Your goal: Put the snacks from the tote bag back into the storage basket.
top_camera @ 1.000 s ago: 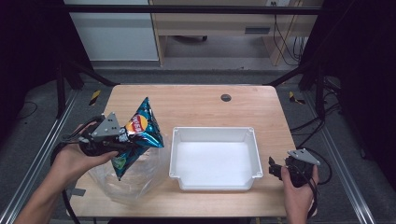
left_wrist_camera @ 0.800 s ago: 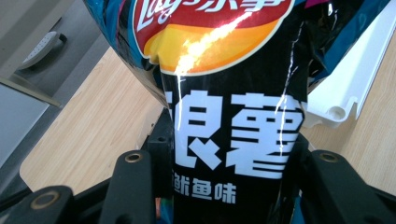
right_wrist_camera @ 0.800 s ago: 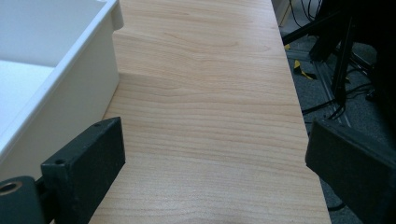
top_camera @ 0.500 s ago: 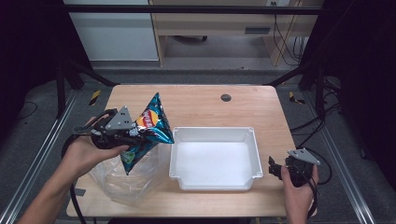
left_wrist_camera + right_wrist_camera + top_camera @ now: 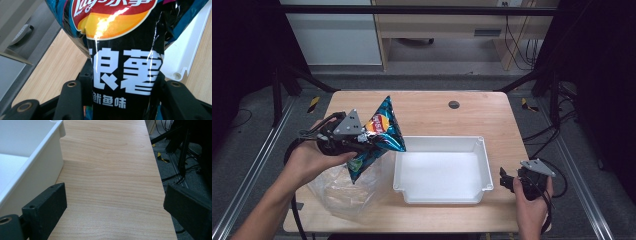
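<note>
Your left gripper (image 5: 362,142) is raised at 9 o'clock, jaws clamped, pointing toward 3 — forearm coming up from 7. Your right gripper (image 5: 507,180) sits low at 4 o'clock — jaws spread wide, aimed toward 9.

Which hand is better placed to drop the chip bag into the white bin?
Left. The left claw is shut on the chip bag, held beside the white bin. The right claw is open, at the bin's far side.
</note>
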`<state>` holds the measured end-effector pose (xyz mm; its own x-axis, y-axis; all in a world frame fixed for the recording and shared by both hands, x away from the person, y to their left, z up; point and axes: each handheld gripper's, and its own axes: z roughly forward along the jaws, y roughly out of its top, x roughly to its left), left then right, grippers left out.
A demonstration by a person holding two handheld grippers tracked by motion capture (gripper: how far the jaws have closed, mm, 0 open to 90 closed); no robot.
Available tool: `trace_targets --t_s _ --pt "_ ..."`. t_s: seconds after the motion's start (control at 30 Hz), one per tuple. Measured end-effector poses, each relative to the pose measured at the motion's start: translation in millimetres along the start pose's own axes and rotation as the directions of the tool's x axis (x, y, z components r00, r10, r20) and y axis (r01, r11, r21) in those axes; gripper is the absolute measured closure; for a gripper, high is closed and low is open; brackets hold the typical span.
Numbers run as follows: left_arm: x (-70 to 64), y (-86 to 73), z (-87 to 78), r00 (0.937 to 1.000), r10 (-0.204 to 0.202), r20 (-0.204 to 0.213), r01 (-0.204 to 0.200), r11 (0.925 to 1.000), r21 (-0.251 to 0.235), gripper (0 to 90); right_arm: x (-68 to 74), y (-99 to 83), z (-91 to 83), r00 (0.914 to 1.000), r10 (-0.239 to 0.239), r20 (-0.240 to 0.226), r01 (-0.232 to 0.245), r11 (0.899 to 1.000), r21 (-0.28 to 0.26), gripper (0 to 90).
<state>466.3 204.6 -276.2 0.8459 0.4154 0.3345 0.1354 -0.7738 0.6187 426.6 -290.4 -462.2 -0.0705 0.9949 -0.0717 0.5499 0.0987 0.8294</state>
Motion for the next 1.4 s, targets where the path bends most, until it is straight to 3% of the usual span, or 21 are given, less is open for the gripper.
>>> trace_targets --t_s 1.4 --pt "-15.0 45.7 20.9 0.9973 0.062 0.040 -0.063 0.9980 0.008 53.3 -4.6 -0.3 -1.5 0.9999 0.016 0.006 -0.016 1.000 -0.010 5.3"
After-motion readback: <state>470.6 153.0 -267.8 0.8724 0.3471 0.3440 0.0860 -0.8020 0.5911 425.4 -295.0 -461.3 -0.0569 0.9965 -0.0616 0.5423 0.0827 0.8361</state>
